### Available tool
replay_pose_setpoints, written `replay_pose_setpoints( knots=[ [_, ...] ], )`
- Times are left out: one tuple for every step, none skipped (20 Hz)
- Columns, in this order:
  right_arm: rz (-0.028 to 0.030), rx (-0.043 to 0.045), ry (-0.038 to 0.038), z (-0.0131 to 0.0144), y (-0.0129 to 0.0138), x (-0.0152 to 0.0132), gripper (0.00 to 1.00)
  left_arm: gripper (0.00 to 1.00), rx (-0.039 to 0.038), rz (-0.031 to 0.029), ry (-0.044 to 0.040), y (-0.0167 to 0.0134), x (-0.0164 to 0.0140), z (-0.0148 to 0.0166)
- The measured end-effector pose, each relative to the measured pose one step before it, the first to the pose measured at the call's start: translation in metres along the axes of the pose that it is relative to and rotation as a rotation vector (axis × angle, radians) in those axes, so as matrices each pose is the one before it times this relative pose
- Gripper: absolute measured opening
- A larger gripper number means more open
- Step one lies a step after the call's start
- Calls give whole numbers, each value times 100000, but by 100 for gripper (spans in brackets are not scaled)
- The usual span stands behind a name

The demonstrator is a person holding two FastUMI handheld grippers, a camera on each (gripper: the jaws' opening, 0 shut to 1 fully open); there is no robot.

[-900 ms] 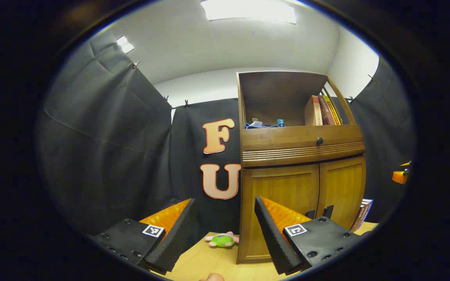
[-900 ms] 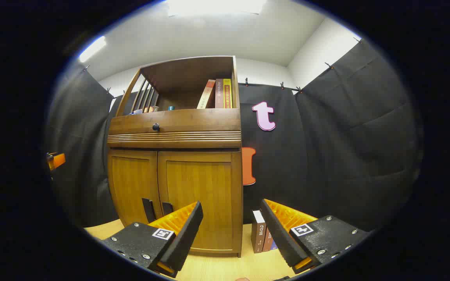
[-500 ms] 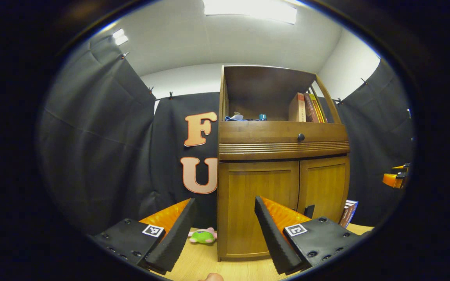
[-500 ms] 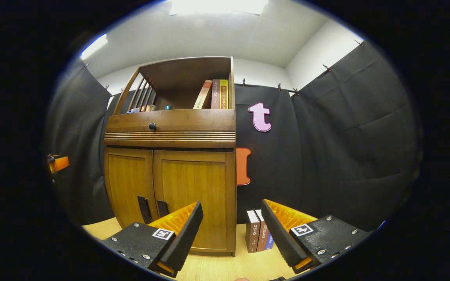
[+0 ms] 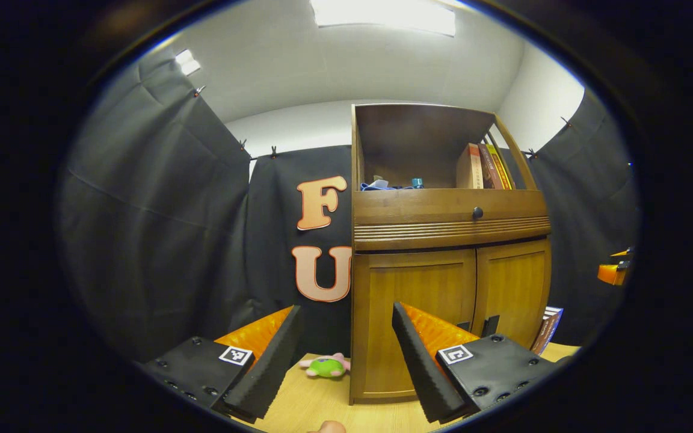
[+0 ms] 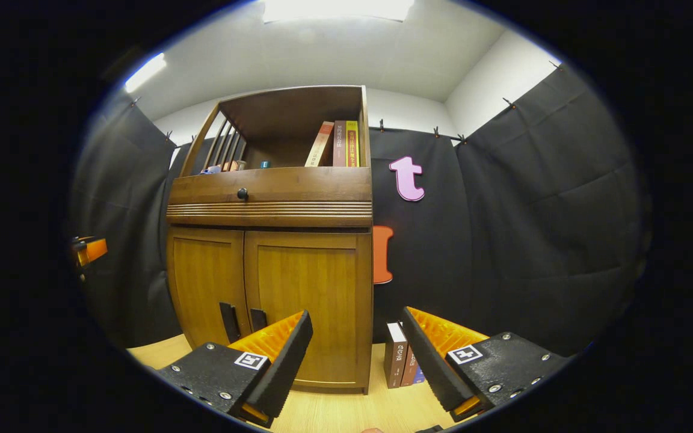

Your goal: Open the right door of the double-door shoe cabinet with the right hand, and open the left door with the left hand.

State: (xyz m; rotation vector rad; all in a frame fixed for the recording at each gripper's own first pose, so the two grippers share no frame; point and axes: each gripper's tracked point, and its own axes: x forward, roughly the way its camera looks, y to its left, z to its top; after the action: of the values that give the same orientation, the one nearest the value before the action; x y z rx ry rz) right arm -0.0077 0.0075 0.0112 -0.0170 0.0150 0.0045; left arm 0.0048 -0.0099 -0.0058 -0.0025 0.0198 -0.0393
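A brown wooden shoe cabinet [image 5: 449, 231] [image 6: 271, 204] stands on the light wood floor with both lower doors closed. In the left gripper view its left door [image 5: 412, 313] is straight ahead and the right door [image 5: 512, 294] lies further right. In the right gripper view the right door [image 6: 307, 300] faces me, with two dark handles [image 6: 243, 319] low at the centre seam. My left gripper [image 5: 340, 355] is open, short of the cabinet's left corner. My right gripper [image 6: 355, 355] is open, short of its right corner. Each holds nothing.
A green and pink plush toy [image 5: 325, 365] lies on the floor left of the cabinet. Books [image 6: 399, 362] stand against its right side. The open top shelf holds books [image 6: 337, 144] and small items. A drawer with a dark knob [image 6: 242, 193] sits above the doors.
The left gripper view swung back left a little, so the cabinet sits further right than half a second ago. The right gripper view shifted slightly. Both grippers stay open.
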Motion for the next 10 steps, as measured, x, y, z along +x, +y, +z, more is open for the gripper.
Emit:
replay_pose_setpoints(
  knots=[
    [-39,67,-77,43,67,107,93,95,-117,-361,237,-179,51,-136],
    [14,-5,28,40,112,-80,100,95,-167,-426,367,-63,-15,-170],
    [159,-131,183,-59,186,58,100,95,-92,-290,331,-13,6,-97],
    [290,-198,323,-67,138,75,100,95,72,-279,321,-25,114,-101],
    [455,-196,332,-158,224,111,93,95,55,-172,209,-36,88,-140],
    [326,-203,434,-108,210,112,93,95,23,-149,72,-58,53,5],
    [95,-81,491,-154,97,243,93,95,-107,-107,-32,-6,38,-2],
    [295,158,461,-196,281,168,93,95,-379,-145,-4,-74,-25,2],
    [529,468,455,-289,323,250,93,95,-391,-318,56,-117,37,-110],
    [703,650,530,-360,441,361,93,95,-155,-205,74,-6,46,-37]
  ],
)
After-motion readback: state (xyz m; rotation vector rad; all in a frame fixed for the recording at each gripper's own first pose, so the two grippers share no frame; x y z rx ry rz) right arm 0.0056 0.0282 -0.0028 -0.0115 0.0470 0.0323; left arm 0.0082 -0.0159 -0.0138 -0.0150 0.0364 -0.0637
